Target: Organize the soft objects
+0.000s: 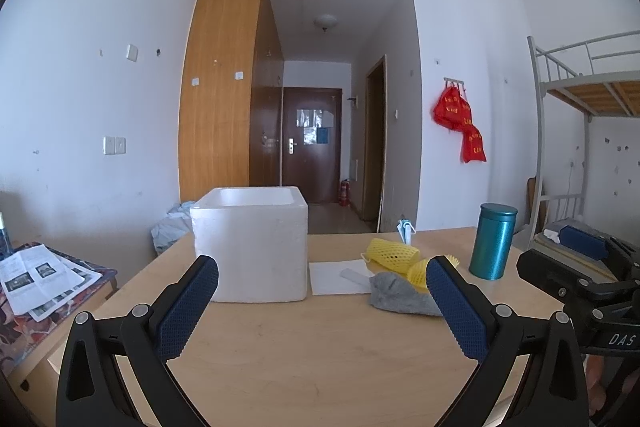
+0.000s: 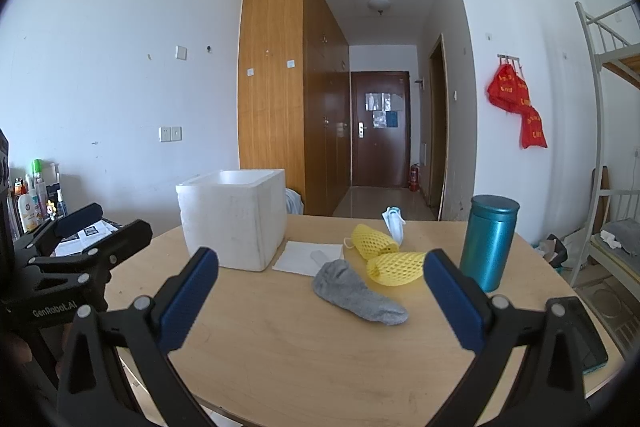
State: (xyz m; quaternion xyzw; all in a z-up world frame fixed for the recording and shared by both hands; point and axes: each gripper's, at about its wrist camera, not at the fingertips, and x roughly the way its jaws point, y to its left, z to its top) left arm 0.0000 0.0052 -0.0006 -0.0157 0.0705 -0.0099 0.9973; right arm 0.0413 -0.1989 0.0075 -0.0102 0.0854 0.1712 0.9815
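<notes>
Currently both units hover above wooden bench (image 2: 304, 359), nothing held. Left hand-held gripper (image 1: 322, 303): jaws spread wide, empty. Right hand-held gripper (image 2: 321, 301): jaws spread wide, empty. White foam box (image 2: 234, 217) upright at bench left-centre, top open. Grey sock (image 2: 356, 293) lies flat mid-bench, touching nearer yellow foam net (image 2: 396, 269); second yellow foam net (image 2: 374, 241) just behind. White paper sheet (image 2: 308, 257) between box and sock. Teal canister (image 2: 488, 243) upright, right of nets.
</notes>
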